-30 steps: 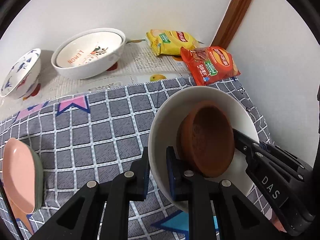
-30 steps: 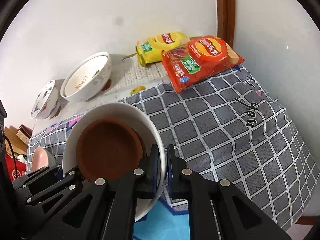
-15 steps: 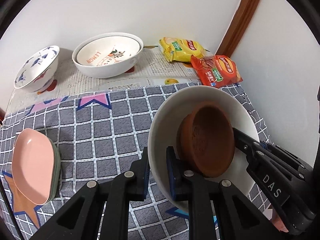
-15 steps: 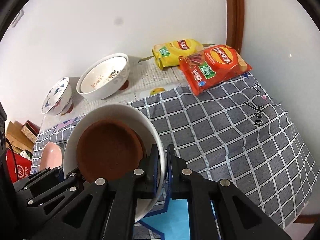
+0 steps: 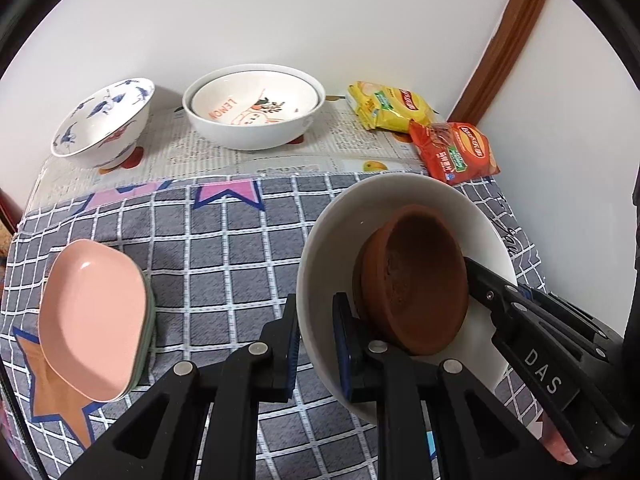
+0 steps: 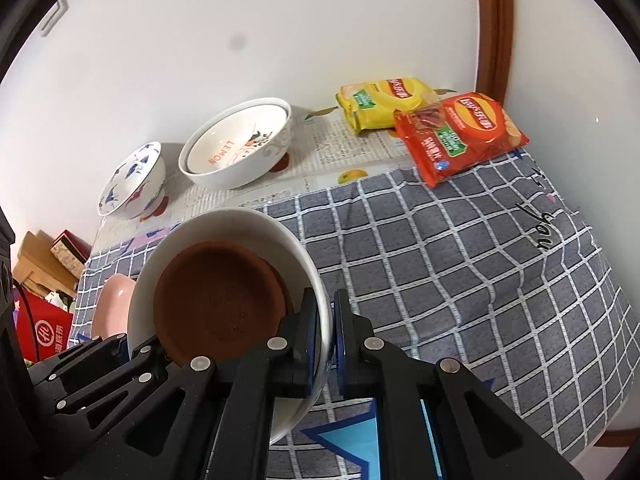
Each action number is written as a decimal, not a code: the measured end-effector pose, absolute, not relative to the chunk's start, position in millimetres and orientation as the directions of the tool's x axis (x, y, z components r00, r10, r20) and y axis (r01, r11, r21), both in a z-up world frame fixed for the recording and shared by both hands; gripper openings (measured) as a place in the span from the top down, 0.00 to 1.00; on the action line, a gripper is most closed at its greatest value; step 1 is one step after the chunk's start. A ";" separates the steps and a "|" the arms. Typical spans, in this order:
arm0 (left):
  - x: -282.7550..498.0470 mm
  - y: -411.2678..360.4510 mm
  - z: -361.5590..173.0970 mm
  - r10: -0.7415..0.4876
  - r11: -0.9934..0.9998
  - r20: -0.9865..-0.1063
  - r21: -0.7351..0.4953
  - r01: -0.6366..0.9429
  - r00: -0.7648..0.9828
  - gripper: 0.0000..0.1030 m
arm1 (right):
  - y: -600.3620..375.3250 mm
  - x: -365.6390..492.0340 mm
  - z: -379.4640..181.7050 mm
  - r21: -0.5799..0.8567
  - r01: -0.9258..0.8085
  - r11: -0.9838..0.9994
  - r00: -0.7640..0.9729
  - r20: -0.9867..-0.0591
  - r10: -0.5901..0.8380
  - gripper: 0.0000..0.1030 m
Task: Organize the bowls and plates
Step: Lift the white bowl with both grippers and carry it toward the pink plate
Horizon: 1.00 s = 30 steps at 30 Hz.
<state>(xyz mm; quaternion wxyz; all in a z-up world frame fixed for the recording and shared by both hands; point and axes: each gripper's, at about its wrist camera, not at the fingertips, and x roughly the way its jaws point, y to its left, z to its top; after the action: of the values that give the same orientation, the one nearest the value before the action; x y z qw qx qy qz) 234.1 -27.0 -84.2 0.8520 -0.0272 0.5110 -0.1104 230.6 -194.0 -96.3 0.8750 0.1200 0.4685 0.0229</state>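
Two grippers carry one white bowl (image 5: 404, 200) above the checked desk (image 5: 224, 256), a brown clay dish (image 5: 416, 280) tilted inside. Left gripper (image 5: 316, 344) jaws clenched on the near rim, right gripper (image 6: 325, 332) jaws clenched on the opposite rim. Step: transport. Next, likely nest it in the lemon bowl stack (image 5: 252, 108) at the back, keeping level so the dish doesn't slide.

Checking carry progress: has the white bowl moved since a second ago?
Yes. The white bowl, clamped by both grippers, has drawn back from the chip bags by the wall.
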 end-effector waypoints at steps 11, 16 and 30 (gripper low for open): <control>230.6 10.2 -84.2 -0.201 0.979 -0.863 -0.163 0.119 0.465 0.85 | -159.0 230.6 -93.9 0.229 0.031 0.973 0.561 -0.809 0.172 0.92; 227.9 28.6 -83.6 -0.190 0.982 -0.861 -0.163 0.097 0.471 0.85 | -140.2 231.3 -94.1 0.232 0.010 0.973 0.557 -0.809 0.188 0.92; 220.4 83.5 -82.5 -0.156 0.986 -0.857 -0.166 0.023 0.491 0.85 | -85.6 233.9 -95.2 0.235 -0.063 0.970 0.549 -0.804 0.230 0.92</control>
<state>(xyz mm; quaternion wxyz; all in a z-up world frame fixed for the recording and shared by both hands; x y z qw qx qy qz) 220.4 83.5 -82.5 0.8609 -0.0662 0.5018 -0.0518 233.9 -85.6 -95.2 0.8754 0.0893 0.4677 0.0836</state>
